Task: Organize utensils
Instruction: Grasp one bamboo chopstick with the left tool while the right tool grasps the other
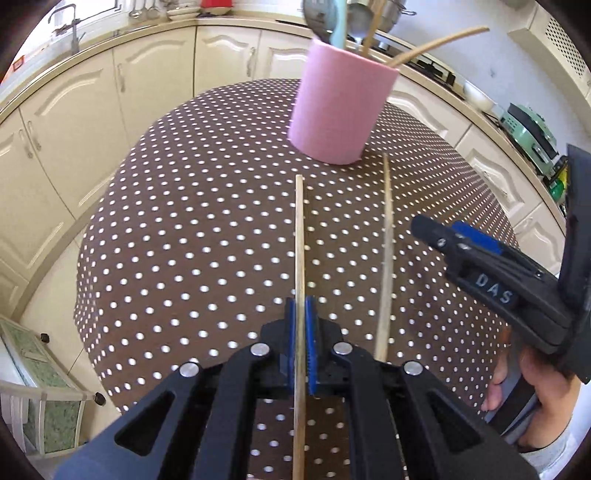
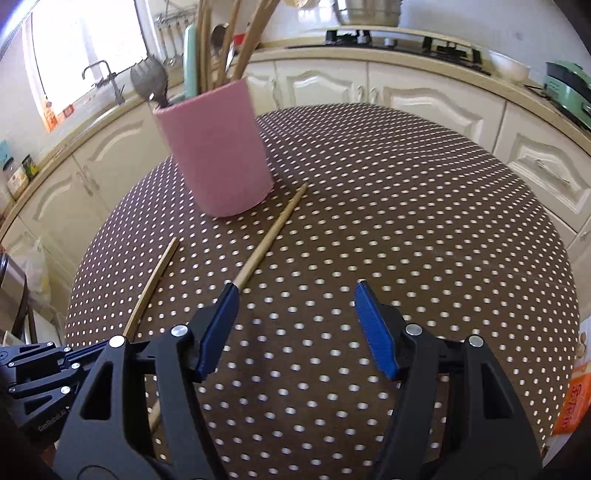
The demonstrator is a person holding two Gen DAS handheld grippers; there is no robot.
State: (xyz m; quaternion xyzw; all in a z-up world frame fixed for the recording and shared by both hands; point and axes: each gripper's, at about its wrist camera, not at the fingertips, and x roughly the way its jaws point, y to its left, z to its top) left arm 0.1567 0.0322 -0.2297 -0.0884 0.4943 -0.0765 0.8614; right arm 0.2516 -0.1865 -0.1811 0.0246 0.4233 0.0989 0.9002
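clamped one chopstick (image 1: pixel 300 236) in left gripper (image 1: pixel 303 332), right gripper (image 2: pixel 295 325) gaping empty; needed tipping upright, tip lowered cleanly into pink holder (image 1: pixel 341 107), second chopstick (image 2: pixel 271 236) left lying.

We count two hand-held grippers: the left hand-held gripper (image 1: pixel 302 332) and the right hand-held gripper (image 2: pixel 295 317). We count one pink holder (image 2: pixel 218 147) standing on one table (image 2: pixel 406 221) with a dotted brown cover. Outside the holder we count two wooden chopsticks: one held chopstick (image 1: pixel 300 236) and one loose chopstick (image 2: pixel 271 236) on the cover. Inside the holder we see several more wooden sticks (image 2: pixel 240 44), bunched too tightly for us to give an exact number, plus one mint-green handle (image 2: pixel 190 59) and one grey slotted spoon (image 2: pixel 149 79). We also make out one further metal spoon (image 2: pixel 220 35) among them.
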